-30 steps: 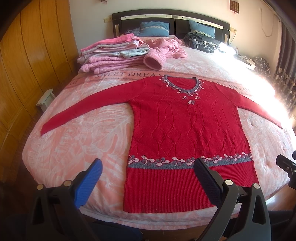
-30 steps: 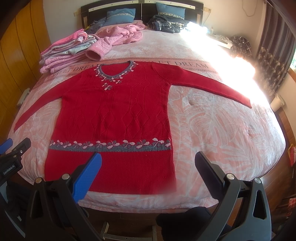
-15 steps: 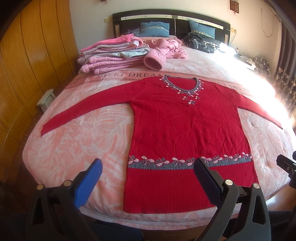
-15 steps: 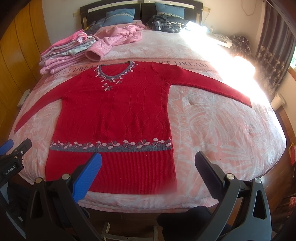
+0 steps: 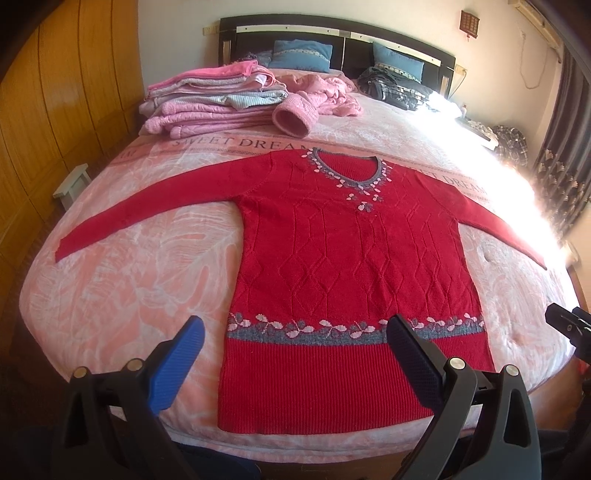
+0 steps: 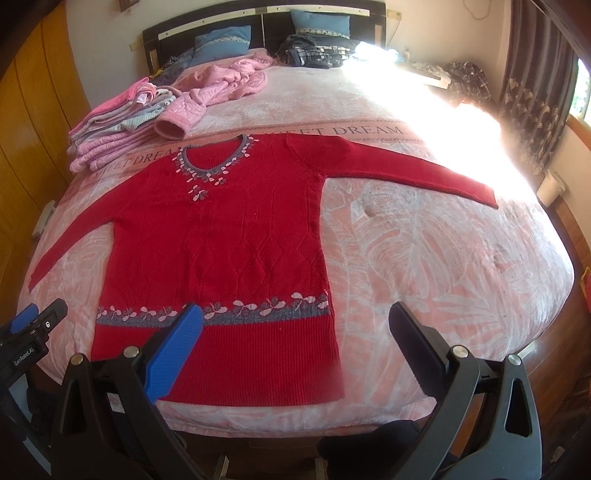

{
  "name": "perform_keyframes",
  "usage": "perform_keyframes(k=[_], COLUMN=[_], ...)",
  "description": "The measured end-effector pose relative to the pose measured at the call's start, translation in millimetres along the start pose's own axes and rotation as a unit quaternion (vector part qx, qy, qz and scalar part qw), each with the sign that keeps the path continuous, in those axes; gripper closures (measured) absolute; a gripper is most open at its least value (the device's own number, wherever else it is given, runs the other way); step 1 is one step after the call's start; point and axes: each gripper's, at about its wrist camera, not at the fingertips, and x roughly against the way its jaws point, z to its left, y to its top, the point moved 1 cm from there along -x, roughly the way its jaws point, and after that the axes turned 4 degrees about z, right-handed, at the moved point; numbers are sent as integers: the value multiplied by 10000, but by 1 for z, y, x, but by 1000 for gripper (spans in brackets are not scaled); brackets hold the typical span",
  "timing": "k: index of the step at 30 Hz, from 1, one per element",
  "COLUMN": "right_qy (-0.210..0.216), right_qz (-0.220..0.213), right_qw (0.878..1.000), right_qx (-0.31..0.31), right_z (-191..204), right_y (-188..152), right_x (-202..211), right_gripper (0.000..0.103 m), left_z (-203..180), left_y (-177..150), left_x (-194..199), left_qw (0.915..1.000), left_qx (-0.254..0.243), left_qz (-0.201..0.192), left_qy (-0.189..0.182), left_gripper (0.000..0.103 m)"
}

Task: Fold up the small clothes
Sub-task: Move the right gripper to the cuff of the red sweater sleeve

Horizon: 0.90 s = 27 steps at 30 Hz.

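Red knit long-sleeved sweater (image 5: 351,266) with grey-and-pink flower band at hem and neckline lies flat, face up, on the pink leaf-print bedspread (image 5: 122,295), both sleeves spread out to the sides, hem toward the foot of the bed, neckline toward the headboard. Left claw (image 5: 291,339): jaws wide apart, nothing between them, hanging over the foot edge of the bed; in the left wrist view the sweater fills centre frame, left sleeve cuff out at 9 o'clock, right cuff at 3 o'clock. Blue left pad (image 5: 177,363) sits over bare bedspread just beside the hem corner, dark right pad (image 5: 413,354) overlaps the flower band in view; contact with the fabric not visible. Right claw (image 6: 295,336): also spread wide, empty; in its view the sweater sits left of centre, roughly 10 o'clock, with the right sleeve running toward 2 o'clock into the sun glare. Blue pad (image 6: 173,358) overlaps the ribbed hem in view, the other pad (image 6: 417,350) is over bare bedspread. Left claw body visible at 8 o'clock in the right view. Stack of folded pink and grey clothes (image 5: 210,99) at 11 o'clock near the headboard, crumpled pink fleece garment (image 5: 314,99) just beside it at 12. Two blue pillows (image 5: 301,55) and a dark plaid pile (image 5: 391,88) against the black headboard (image 5: 332,31).
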Motion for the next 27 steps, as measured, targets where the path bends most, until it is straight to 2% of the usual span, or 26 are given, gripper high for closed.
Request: perform_keyframes(k=[4,7,10,14,16,20,27], right_qy=[-357,-371,-307,-601,-510,-234,-403], right_qz=[135,385,610,746,808,808,1097], right_qw=[9991,9956,9901,9850,9820,9707,9488], right_qx=[-202,-772,-1225,-1438,-1626,-2252,-2936], right_z=[-24,-60,-101,-158,-190,-258,-367], right_y=[27,58,93,132,146,164,158], right_x=[-19,-44,-74,-111,-128,-164,-225], right_gripper=[3,3,3,3,3,3,3], left_z=[-10,-15,-25,-36,-41,-56,-66], left_y=[29,58,90,123,136,153,165], left_x=[-17,-30,-45,-72,-90,-121,-159], left_qw=[9994,9989,9987,9990,9992,9989,9987], left_qx=[-66,109,86,98,117,47,-153], left_qz=[198,269,159,147,239,393,458], left_qy=[290,365,479,405,300,253,145], left_gripper=[4,4,4,4,4,4,4])
